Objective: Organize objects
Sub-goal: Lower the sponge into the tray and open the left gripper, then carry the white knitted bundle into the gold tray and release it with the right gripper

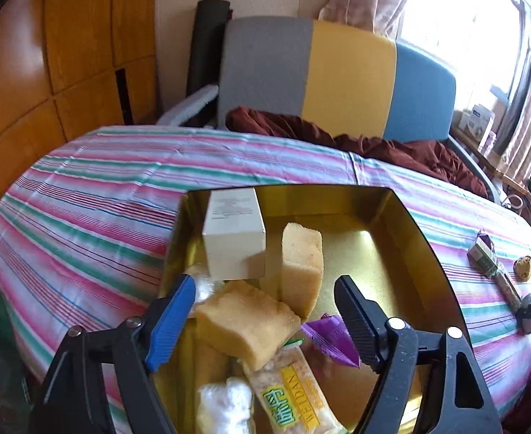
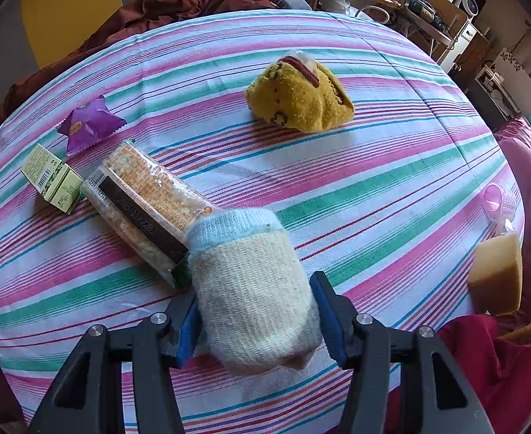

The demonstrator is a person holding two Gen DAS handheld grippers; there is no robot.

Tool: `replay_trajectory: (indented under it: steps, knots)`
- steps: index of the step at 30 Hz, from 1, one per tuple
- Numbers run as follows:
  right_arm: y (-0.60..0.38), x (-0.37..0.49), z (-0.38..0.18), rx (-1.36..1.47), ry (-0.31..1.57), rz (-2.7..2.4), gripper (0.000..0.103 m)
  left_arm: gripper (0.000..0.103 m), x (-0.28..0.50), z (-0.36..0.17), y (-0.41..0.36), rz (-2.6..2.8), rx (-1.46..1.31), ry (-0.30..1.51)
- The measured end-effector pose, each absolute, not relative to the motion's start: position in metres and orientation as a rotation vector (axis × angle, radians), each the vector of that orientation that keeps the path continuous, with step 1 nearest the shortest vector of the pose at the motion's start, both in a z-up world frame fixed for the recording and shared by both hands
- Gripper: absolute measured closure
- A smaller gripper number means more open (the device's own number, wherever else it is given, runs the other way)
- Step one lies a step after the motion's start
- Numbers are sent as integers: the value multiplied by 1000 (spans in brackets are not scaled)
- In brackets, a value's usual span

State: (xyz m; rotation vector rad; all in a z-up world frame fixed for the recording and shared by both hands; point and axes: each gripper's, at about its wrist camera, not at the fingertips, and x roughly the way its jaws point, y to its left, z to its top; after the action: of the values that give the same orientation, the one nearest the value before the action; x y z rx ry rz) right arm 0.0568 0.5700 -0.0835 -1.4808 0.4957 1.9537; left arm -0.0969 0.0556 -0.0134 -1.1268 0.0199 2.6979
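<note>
My left gripper (image 1: 265,284) hangs open over a gold tin (image 1: 392,238), its jaws wide apart with nothing pressed between them. In the tin lie a white box (image 1: 234,238), an upright yellow sponge (image 1: 301,267), a second sponge (image 1: 247,322), a purple packet (image 1: 332,336) and a wrapped snack bar (image 1: 294,390). My right gripper (image 2: 256,289) is shut on a rolled cream sock (image 2: 251,289) with a blue cuff, just above the striped cloth. Beside the sock lies a cracker pack (image 2: 142,209).
On the striped tablecloth (image 2: 374,188) lie a yellow sock bundle (image 2: 299,99), a purple packet (image 2: 89,123), a green box (image 2: 53,179) and a sponge (image 2: 497,275) at the right edge. A grey, yellow and blue seat back (image 1: 337,72) with a maroon cloth (image 1: 392,144) stands behind.
</note>
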Motion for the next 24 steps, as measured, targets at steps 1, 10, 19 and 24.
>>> replay_trajectory:
  steps: [1,10,19,24]
  knots:
    - [571,56,-83,-1480,495,1954,47,20,-92,-10,53,2708,-1108,17]
    - [586,56,-82,-1464,498,1990,49,19,-63,7,35,2724,-1047,-32]
    - [530,67,-45,-1297,519,2087,49,16,-47,0,18,2722,-1075,-102]
    - [517,63,-29,-1227,497,2187,49,16,-43,-5,7,2726,-1090,-97]
